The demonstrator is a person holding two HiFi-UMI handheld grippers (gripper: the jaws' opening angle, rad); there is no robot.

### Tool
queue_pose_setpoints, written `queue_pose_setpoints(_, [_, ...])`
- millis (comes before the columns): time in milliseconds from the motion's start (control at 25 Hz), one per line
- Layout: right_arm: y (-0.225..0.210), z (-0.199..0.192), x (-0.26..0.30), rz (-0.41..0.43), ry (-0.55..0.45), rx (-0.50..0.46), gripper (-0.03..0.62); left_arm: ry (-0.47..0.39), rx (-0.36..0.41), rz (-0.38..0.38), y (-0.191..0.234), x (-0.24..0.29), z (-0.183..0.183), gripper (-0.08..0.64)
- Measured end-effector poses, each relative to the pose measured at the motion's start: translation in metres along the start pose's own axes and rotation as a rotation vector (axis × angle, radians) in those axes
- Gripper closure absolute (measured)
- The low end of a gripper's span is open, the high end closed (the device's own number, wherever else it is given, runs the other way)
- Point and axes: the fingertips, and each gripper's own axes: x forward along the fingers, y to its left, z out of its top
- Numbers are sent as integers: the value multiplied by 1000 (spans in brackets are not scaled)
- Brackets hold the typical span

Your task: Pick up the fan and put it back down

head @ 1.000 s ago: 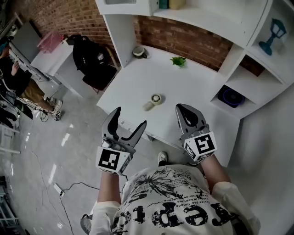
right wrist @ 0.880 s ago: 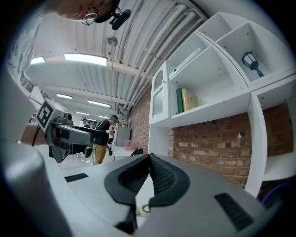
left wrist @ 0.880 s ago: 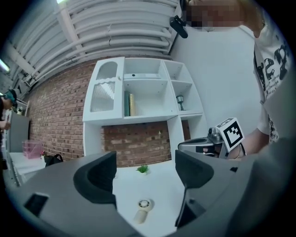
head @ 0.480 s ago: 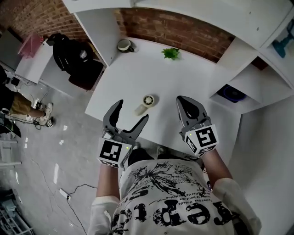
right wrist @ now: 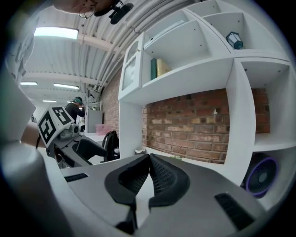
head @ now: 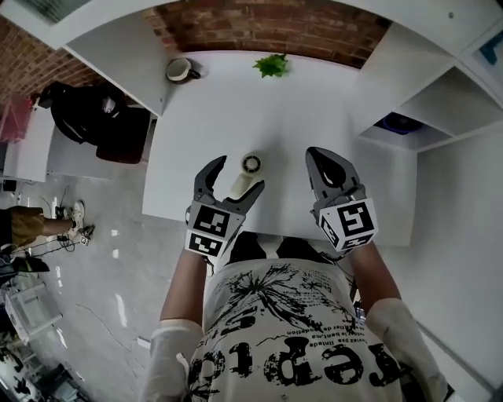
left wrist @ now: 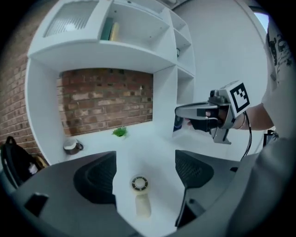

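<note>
While the left hand-held gripper (head: 240,173) holds its jaws apart, the cream fan (head: 246,176) lies on the white table (head: 314,110), seen between them; the right hand-held gripper (head: 321,157) has its jaws together. Blurred lettering on the shirt (head: 299,353) perhaps reads "rep1c".

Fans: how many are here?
2. A cream handheld fan lies on the white desk near the left hand-held gripper; a round purple fan sits in the right shelf cubby.

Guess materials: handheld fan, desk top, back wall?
Fan: cream plastic by the look, matte, with a moulded round grille. Desk top: uniform smooth white, probably laminate or painted board. Back wall: bare red brick, mortar lines visible.
</note>
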Motion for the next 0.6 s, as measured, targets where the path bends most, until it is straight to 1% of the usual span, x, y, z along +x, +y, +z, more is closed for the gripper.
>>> queue_pose_setpoints(160, [-5, -31, 14, -55, 52, 10, 577, 103, 2, -74, 8, 41, -39, 178])
queue_pose_setpoints(320, [-11, -61, 23, -90, 111, 29, 577, 188, -21, -130, 10, 77, -74, 178])
queue_pose_setpoints(440, [-14, -75, 32, -101, 148, 34, 577, 249, -49, -157, 16, 101, -96, 178])
queue_pose_setpoints(600, [-16, -93, 42, -107, 191, 39, 577, 328, -74, -167, 21, 130, -126, 178])
